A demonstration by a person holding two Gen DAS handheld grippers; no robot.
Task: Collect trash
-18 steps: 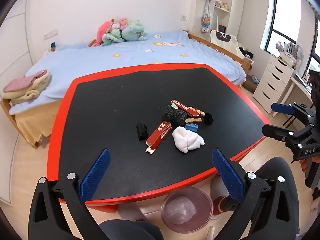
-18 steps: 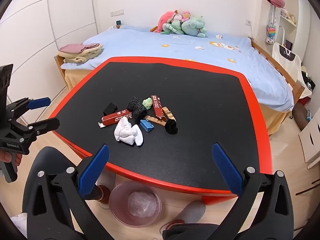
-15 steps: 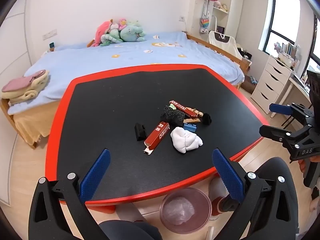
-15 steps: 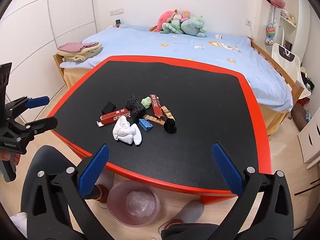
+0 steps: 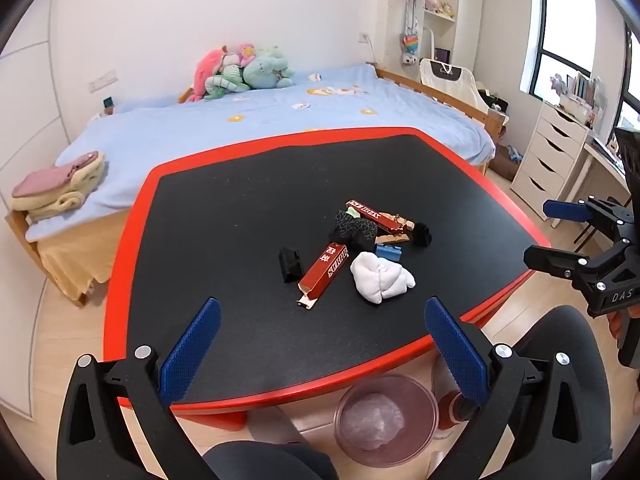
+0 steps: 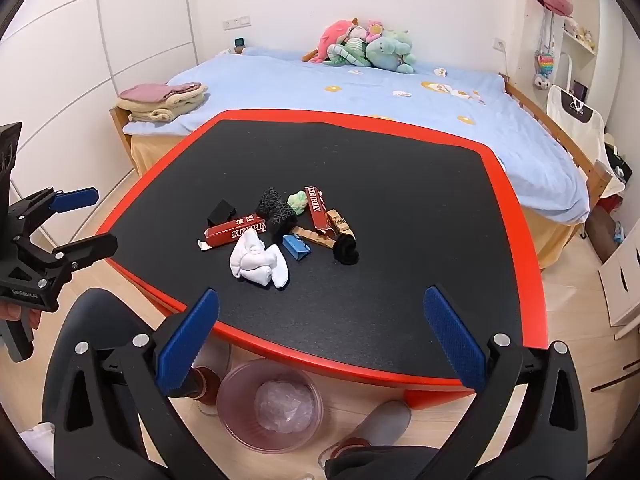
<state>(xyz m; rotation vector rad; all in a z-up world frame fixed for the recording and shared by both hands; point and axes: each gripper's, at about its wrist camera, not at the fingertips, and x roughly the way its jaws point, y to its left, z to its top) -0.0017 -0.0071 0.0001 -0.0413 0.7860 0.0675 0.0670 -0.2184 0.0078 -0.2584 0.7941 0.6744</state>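
Note:
A small heap of trash lies mid-table on the black, red-edged table: a white crumpled wad, a red carton, a second red carton, a small black box, a blue piece and dark crumpled bits. The heap also shows in the right wrist view, with the white wad nearest. A pink bin with a clear liner stands on the floor under the near table edge. My left gripper is open and empty above that edge. My right gripper is open and empty too.
A bed with a blue cover and plush toys stands behind the table. White drawers are at the right. The person's knees and a brown bottle sit beside the bin.
Both grippers have shifted slightly, so the table and the heap sit a little higher in both views. Both stay open. Nothing on the table has moved.

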